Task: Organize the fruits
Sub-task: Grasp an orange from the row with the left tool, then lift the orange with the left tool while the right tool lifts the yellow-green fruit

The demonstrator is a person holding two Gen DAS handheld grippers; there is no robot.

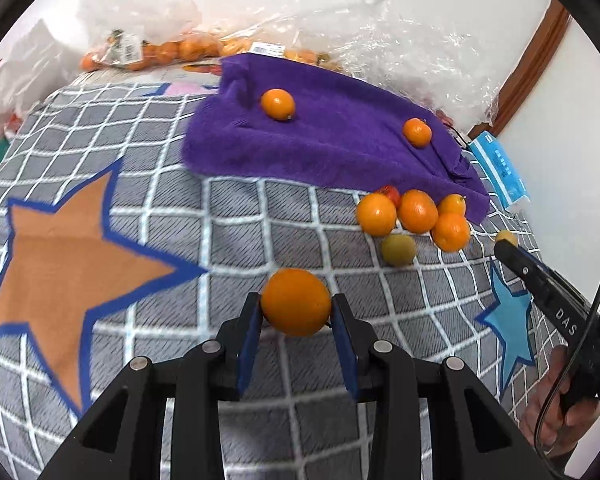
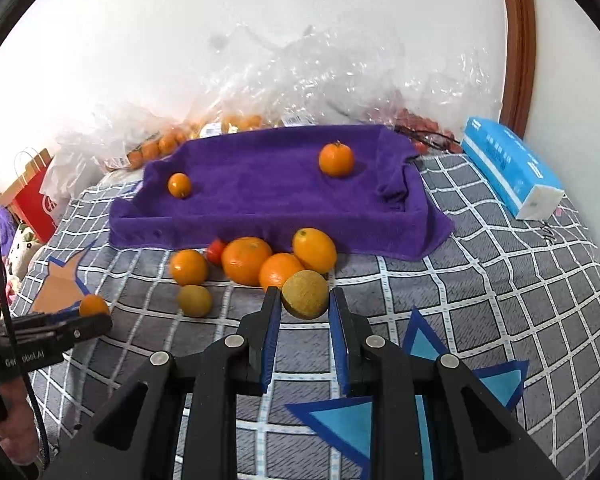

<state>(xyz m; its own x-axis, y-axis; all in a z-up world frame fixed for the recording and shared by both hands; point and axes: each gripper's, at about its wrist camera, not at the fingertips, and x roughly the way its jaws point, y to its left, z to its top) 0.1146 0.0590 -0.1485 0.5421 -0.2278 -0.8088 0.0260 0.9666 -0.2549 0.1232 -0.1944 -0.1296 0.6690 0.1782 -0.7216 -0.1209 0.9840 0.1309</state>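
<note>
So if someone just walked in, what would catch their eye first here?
Probably the purple towel draped over a tray at the back of the bed, with two oranges on it. Then the fruit pile just in front, and each gripper holding one: left an orange, right a greenish-brown fruit.

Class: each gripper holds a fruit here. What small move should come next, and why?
Probably carry the orange in the left gripper forward onto the purple towel, where two oranges already lie. The right gripper grips a green-brown fruit.
</note>
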